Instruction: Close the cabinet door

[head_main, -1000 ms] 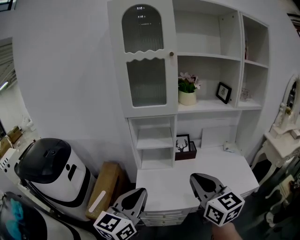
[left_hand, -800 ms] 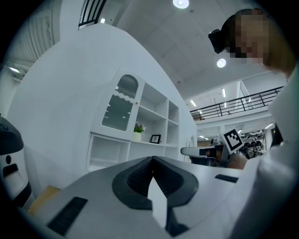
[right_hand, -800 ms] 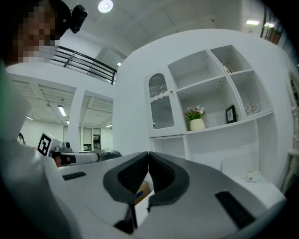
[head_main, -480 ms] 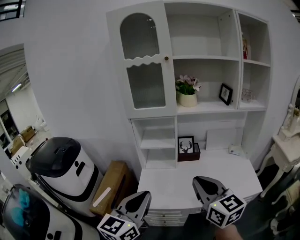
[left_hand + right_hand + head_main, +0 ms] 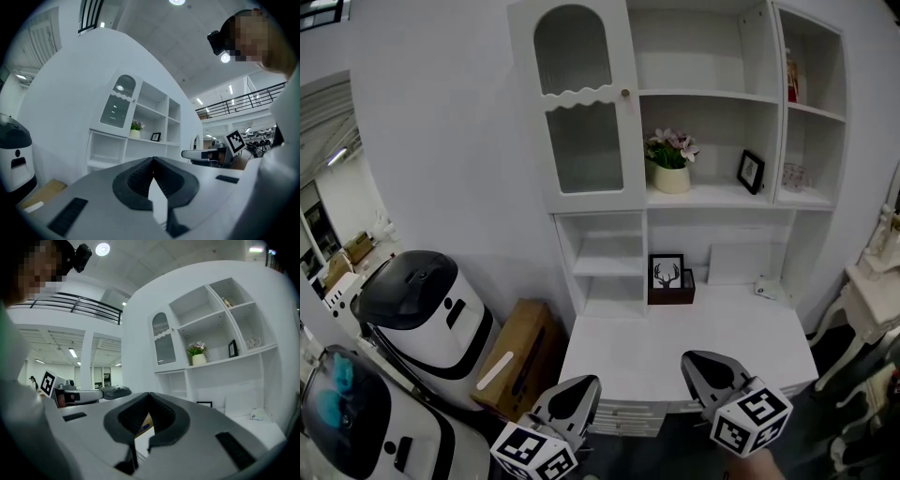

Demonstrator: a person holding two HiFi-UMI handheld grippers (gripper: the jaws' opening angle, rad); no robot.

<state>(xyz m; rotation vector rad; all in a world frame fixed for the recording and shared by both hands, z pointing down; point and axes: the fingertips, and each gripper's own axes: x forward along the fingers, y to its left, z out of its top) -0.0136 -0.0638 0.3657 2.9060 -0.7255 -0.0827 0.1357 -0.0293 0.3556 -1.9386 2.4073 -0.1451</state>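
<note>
The white cabinet (image 5: pixel 694 56) stands against the wall above a desk. Its door (image 5: pixel 581 103) has an arched glass panel and a small knob (image 5: pixel 625 93). The door covers the upper left compartment; I cannot tell whether it lies fully flush. The door (image 5: pixel 117 104) is far off in the left gripper view, and in the right gripper view the door (image 5: pixel 163 344) is also far off. My left gripper (image 5: pixel 581 382) and right gripper (image 5: pixel 689 358) are low at the desk's front edge, well below the door. Both are shut and hold nothing, as the left gripper (image 5: pixel 153 159) and the right gripper (image 5: pixel 149 394) show close up.
A white desk top (image 5: pixel 694 328) lies under the shelves, with a deer picture (image 5: pixel 667 275) at its back. A flower pot (image 5: pixel 671 173) and a small frame (image 5: pixel 750 172) sit on a shelf. A white machine (image 5: pixel 417 319) and a cardboard box (image 5: pixel 516 361) stand left; a white dresser (image 5: pixel 872 300) stands right.
The head view has shifted left, with more of the wall and machines showing. Both grippers have drawn back from over the desk top to its front edge. Jaws stay shut.
</note>
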